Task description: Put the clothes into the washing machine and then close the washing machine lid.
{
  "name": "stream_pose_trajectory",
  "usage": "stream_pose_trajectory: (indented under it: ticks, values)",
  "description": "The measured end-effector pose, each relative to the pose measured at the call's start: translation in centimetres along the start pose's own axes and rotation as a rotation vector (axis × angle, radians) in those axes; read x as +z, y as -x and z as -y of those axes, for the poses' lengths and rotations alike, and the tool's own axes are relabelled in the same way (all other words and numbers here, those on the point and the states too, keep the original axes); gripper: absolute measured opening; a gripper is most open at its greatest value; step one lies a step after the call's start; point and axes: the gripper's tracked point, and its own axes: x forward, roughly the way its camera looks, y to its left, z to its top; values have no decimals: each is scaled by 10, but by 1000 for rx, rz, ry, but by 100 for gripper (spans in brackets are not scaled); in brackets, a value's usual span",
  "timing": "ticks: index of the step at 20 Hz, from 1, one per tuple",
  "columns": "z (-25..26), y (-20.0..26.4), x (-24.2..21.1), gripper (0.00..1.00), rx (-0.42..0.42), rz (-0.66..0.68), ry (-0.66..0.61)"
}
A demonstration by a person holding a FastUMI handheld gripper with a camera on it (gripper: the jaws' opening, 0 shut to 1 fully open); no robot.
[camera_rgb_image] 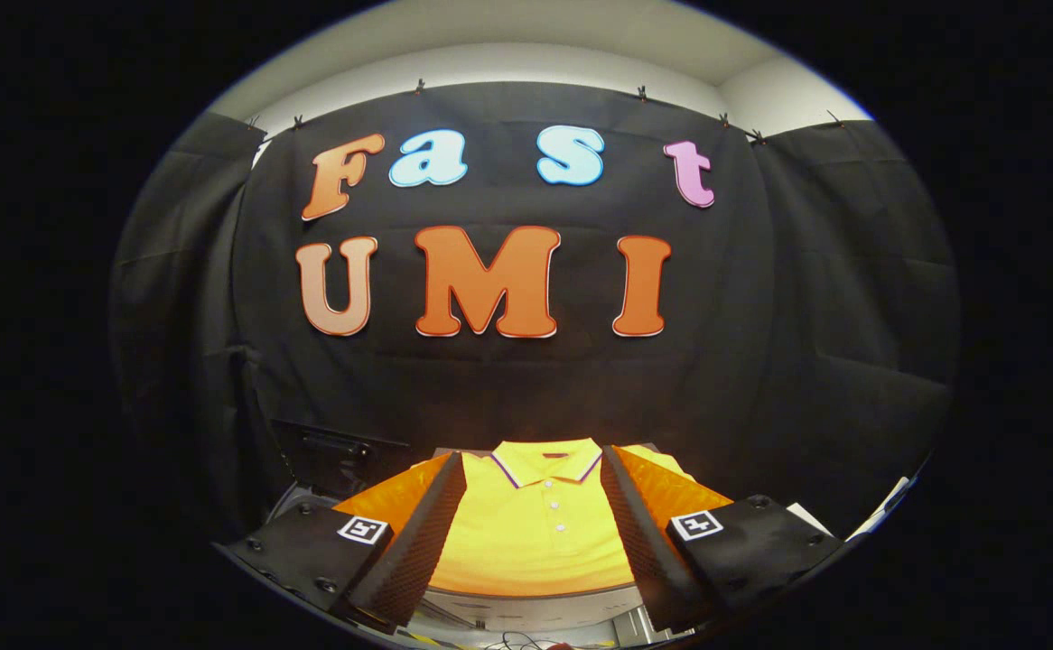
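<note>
Shirt (535, 533): soft, light, floppy, so it will drape and sag when you lift it. Pinch a bunched fold near the collar or mid-chest, not a flat layer. Yellow polo, striped collar, white buttons, laid flat on the desk (526, 598), just ahead between the fingers. Tool (534, 542) spread wide, holding nothing.

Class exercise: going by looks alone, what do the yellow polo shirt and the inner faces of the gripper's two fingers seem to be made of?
Yellow polo shirt: seemingly soft matte knit fabric; it lies flat, with a folded striped collar and small white buttons. Black finger pads: probably rubber or foam; their inner faces are dimpled and dull. The open gripper is held apart, the shirt lying beyond and between its fingers.
</note>
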Motion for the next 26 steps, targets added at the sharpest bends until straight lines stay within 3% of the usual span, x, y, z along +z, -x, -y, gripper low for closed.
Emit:
stream_pose_trajectory:
  ticks: [12,19,26]
  values:
    - [24,-129,-61,98,-14,-221,-14]
    - [33,-165,-115,98,-31,-386,-24]
    - [33,-171,-148,98,-33,-514,-15]
